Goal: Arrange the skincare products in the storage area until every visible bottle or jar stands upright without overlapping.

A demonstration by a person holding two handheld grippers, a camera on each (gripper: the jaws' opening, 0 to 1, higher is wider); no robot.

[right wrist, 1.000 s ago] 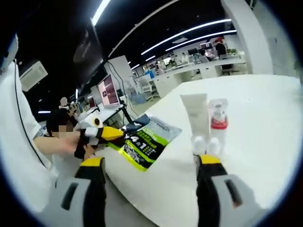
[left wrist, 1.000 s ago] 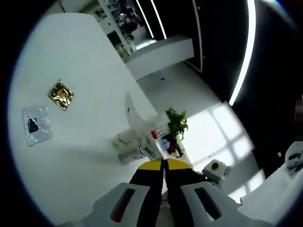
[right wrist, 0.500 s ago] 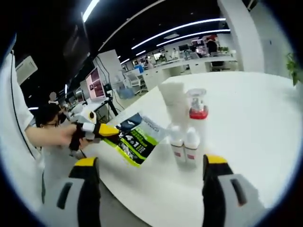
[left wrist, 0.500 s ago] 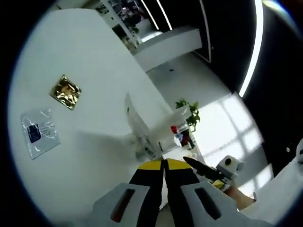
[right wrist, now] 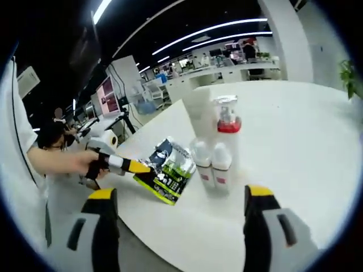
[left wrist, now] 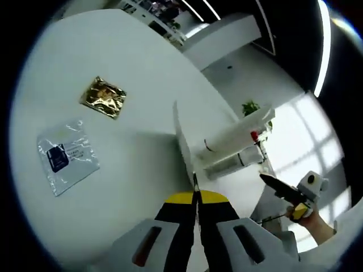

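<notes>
— Now, item one: where's the pouch (right wrist: pixel 167 175)?
— Pinched by left tongs (left wrist: pixel 196 195), lying left of upright bottles (right wrist: pixel 212 164) on bench (right wrist: pixel 295 136).
— Right tongs (right wrist: pixel 178 195)?
— Spread, empty, bottles straight ahead.

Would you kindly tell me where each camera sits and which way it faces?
Left gripper view: rides the left hand-held gripper, facing across the table; its jaws pinch the sachet.
Right gripper view: rides the right hand-held gripper, jaws apart, facing the bottles; the person's sleeve shows.
Shared: the bottles, the sachet, each other's gripper.
</notes>
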